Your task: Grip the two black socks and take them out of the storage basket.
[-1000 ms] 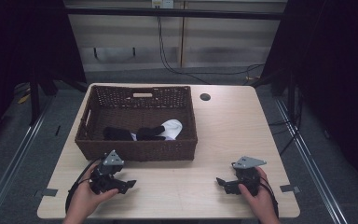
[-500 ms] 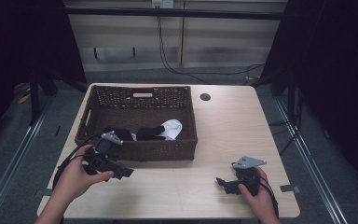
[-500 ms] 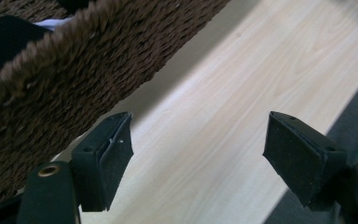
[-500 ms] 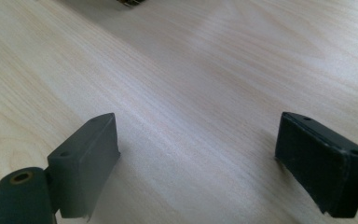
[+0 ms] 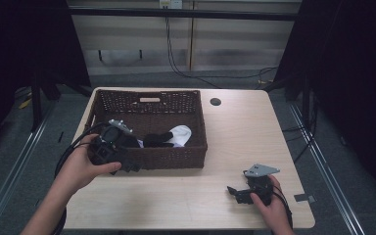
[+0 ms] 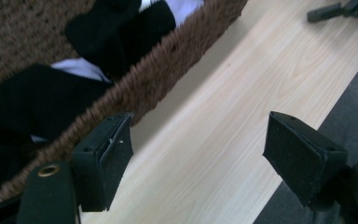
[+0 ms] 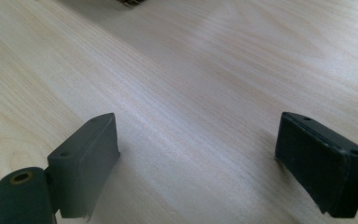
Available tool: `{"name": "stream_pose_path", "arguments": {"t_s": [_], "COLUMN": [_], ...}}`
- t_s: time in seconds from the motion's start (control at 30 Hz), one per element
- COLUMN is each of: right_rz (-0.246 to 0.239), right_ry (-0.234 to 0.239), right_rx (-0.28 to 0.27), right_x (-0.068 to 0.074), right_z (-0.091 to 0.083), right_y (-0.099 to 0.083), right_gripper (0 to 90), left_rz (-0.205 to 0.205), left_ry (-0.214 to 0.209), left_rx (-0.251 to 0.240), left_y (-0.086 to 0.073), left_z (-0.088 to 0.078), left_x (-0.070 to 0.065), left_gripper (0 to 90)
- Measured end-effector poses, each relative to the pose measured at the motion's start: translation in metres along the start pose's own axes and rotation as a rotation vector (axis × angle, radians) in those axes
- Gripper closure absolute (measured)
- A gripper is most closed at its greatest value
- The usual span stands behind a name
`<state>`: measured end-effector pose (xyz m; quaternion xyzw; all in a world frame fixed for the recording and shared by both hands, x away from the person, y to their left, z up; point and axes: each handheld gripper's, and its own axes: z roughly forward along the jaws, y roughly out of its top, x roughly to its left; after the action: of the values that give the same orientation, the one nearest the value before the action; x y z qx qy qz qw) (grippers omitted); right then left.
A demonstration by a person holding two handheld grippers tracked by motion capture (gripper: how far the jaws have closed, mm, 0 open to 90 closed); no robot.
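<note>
A lab recording bay: black curtains (image 5: 24, 44) (both sides), wall cables (image 5: 176, 44), bare wooden table (image 5: 245, 132).

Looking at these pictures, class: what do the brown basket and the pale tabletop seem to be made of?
The rectangular brown basket looks like woven wicker or fibre: its rim shows twisted, rope-like strands, matte. The pale tabletop looks like light wood or wood-look laminate: fine parallel grain lines with a soft sheen.

Dark brown woven basket (image 5: 149, 159) on a pale wood-grain desk (image 5: 245, 132). Inside, black socks (image 5: 157, 139) and one white sock (image 5: 181, 132). Both claws, left (image 6: 198, 158) and right (image 7: 205, 168), are matte black.
</note>
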<state>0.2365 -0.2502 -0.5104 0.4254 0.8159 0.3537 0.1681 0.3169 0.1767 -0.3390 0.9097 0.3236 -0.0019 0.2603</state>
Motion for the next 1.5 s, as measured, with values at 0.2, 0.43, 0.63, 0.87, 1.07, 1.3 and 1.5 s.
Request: {"name": "stream_pose_path", "arguments": {"t_s": [0.2, 0.43, 0.63, 0.87, 1.07, 1.3, 1.5], "right_rz": [0.0, 0.0, 0.0, 0.0, 0.0, 0.0, 0.0], "right_ry": [0.0, 0.0, 0.0, 0.0, 0.0, 0.0, 0.0], "right_rx": [0.0, 0.0, 0.0, 0.0, 0.0, 0.0, 0.0], "right_x": [0.0, 0.0, 0.0, 0.0, 0.0, 0.0, 0.0], "right_z": [0.0, 0.0, 0.0, 0.0, 0.0, 0.0, 0.0], "right_y": [0.0, 0.0, 0.0, 0.0, 0.0, 0.0, 0.0], "right_gripper": [12.3, 12.3, 12.3, 12.3, 12.3, 12.3, 12.3], "left_rz": [-0.009, -0.04, -0.071, -0.115, -0.146, -0.164, -0.189], "left_ry": [0.024, 0.051, 0.068, 0.06, 0.044, 0.037, 0.053], "left_rx": [-0.029, -0.05, -0.071, -0.055, -0.036, 0.015, 0.088], "left_y": [0.015, 0.032, 0.044, 0.053, 0.058, 0.064, 0.069], "left_z": [-0.002, 0.007, 0.019, 0.039, 0.052, 0.065, 0.082], "left_x": [0.008, 0.024, 0.036, 0.05, 0.058, 0.062, 0.067], "left_gripper": [22.8, 22.8, 22.8, 22.8, 22.8, 22.8, 22.8]}}
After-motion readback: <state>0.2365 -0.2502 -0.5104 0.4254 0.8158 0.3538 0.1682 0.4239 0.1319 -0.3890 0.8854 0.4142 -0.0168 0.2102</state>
